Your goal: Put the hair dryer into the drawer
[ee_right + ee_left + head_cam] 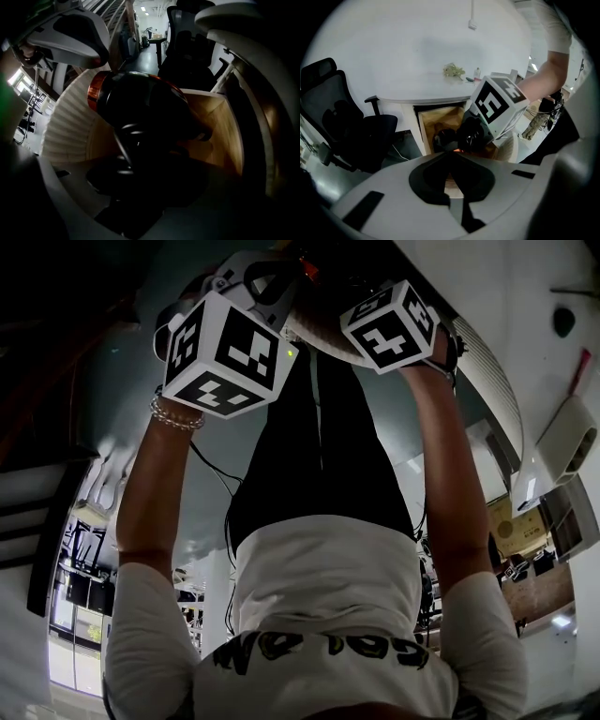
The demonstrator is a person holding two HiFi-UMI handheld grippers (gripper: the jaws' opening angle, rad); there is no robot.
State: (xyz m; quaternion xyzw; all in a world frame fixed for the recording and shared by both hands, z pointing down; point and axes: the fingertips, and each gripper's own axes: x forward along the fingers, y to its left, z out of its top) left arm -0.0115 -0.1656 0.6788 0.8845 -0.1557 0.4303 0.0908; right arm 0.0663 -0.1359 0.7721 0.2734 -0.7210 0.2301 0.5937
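The black hair dryer (140, 108), with an orange ring near one end, hangs inside the open wooden drawer (220, 117). Its handle runs down into my right gripper (136, 187), which is shut on it and points steeply down. In the left gripper view the same hair dryer (447, 138) shows low in the drawer (436, 117), under the right gripper's marker cube (497, 101). My left gripper (452, 161) hovers in front of the drawer, shut with nothing in it. The head view shows only both marker cubes (225, 352) (389, 324); the jaws are hidden.
The drawer sits under a white tabletop (417, 61) with a small greenish item (453, 71) and a little bottle (477, 73) on it. A black office chair (342, 117) stands left of the drawer. A white ribbed panel (65, 126) lies beside the drawer.
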